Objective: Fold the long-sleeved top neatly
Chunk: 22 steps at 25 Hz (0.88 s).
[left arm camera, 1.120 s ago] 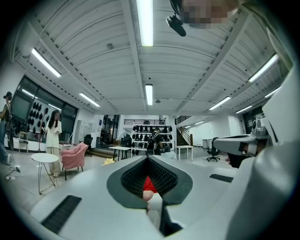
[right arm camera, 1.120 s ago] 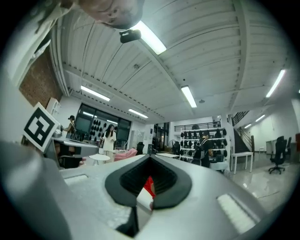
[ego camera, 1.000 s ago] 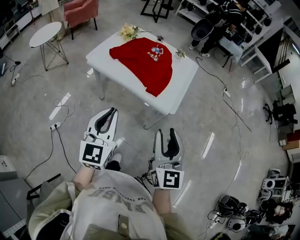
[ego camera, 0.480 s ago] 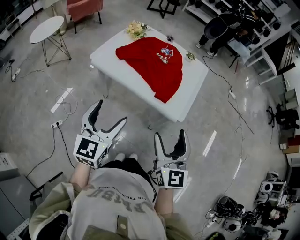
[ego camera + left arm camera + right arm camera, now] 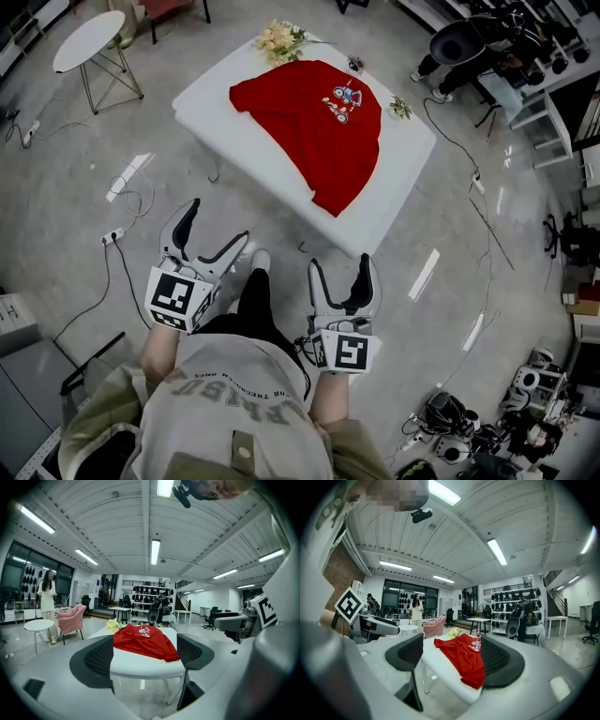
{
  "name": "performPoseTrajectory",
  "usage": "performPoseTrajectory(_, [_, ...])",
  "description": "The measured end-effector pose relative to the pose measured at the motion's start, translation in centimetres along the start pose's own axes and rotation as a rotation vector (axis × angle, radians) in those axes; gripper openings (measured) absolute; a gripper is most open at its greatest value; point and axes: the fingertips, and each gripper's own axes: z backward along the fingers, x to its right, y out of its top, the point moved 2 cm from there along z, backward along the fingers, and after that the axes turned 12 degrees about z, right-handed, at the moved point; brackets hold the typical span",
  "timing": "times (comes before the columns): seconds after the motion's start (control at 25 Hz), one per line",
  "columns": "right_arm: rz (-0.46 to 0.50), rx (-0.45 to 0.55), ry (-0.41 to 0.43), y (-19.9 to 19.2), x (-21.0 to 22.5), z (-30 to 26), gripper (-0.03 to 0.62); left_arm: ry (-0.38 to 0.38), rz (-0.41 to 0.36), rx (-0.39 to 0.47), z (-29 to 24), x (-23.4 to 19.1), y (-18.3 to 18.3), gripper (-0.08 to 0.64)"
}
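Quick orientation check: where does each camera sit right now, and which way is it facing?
Head view: on the person's head, looking steeply down at the white table and red top ahead; shows the torso, left gripper and right gripper, whose jaws have just been opening, nothing between them.
Left gripper view: rides the left gripper, facing the table along its jaws; right gripper at its right edge.
Right gripper view: rides the right gripper, facing the table; left gripper at its left edge.
Shared: all views see the red top on the table.
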Motion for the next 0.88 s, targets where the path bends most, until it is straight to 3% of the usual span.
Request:
performPoseTrajectory(0.56, [0.015, 0.085, 0.026, 1.8, 11.6, -14.7, 0.374, 0.064, -0.070, 0.047, -15.3, -2.1, 8.9, 0.402])
performPoseTrajectory(0.88, [-0.011, 0.035, 0.050, 0.0, 13.1, -18.5, 0.374, 0.077, -0.118, -0.071, -20.4, -4.1, 8.1, 0.402])
